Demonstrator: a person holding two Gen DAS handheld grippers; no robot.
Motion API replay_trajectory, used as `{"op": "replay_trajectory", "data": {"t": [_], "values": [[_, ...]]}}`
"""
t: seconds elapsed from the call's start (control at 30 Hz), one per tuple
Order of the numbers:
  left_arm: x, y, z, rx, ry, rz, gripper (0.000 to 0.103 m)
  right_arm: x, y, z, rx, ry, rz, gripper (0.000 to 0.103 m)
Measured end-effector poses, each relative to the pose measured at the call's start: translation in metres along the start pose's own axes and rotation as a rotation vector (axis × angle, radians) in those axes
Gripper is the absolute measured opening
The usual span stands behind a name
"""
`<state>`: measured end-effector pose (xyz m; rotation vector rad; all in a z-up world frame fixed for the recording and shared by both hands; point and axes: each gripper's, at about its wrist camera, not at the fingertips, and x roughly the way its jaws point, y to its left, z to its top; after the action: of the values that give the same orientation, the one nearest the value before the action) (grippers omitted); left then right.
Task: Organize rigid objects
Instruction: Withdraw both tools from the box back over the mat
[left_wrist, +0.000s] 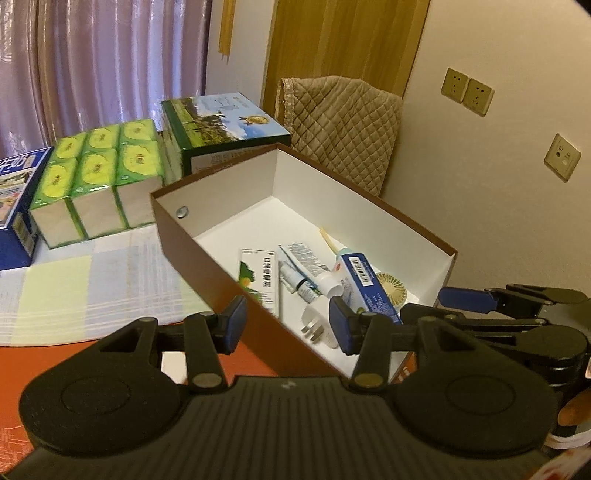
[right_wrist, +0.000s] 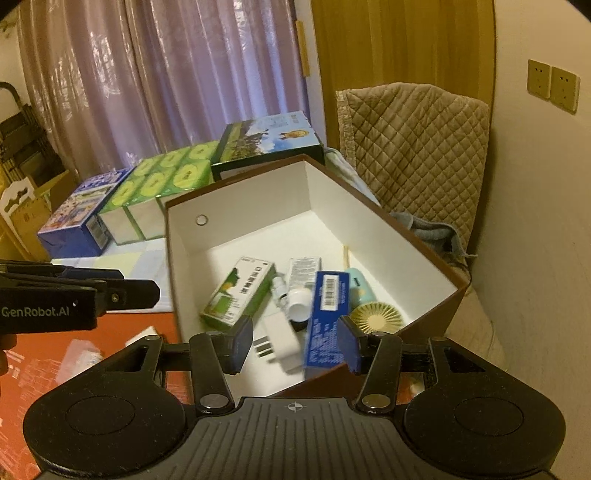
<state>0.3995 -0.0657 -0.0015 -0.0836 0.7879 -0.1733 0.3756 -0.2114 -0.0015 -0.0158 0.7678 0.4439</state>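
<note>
A brown box (left_wrist: 207, 266) with a white inside stands open on the table. In it lie a green medicine carton (right_wrist: 240, 291), a white tube (right_wrist: 303, 273), a long blue carton (right_wrist: 327, 317), a white plug adapter (right_wrist: 280, 343) and a small round cream fan (right_wrist: 376, 317). My left gripper (left_wrist: 288, 321) hovers open over the box's near wall, one pad outside and one over the inside, pressing on nothing. My right gripper (right_wrist: 295, 343) hangs open above the near corner, with nothing in it. Each gripper also shows at the edge of the other's view: the right gripper (left_wrist: 461, 299) and the left gripper (right_wrist: 122, 286).
Behind the box stand a green tissue multipack (left_wrist: 99, 166), a blue carton (left_wrist: 18, 206) and a green-and-blue carton (left_wrist: 225, 125). A checked cloth (left_wrist: 92, 280) covers the orange table (left_wrist: 74, 350). A chair with a quilted cover (right_wrist: 413, 155) is against the wall at right.
</note>
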Motion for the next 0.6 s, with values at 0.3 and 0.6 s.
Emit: {"op": "replay_trajectory", "data": {"t": [0.3,0.6], "values": [[-0.037,0.031,-0.014,0.001,-0.012,-0.008,0.048,-0.011,0.037,-0.009,0.014,-0.001,0.021,0.048],[-0.066,0.079,-0.044,-0.050,0.007,0.048,0.049,-0.006,0.084,-0.027,-0.026,0.044,0.099,0.049]]}}
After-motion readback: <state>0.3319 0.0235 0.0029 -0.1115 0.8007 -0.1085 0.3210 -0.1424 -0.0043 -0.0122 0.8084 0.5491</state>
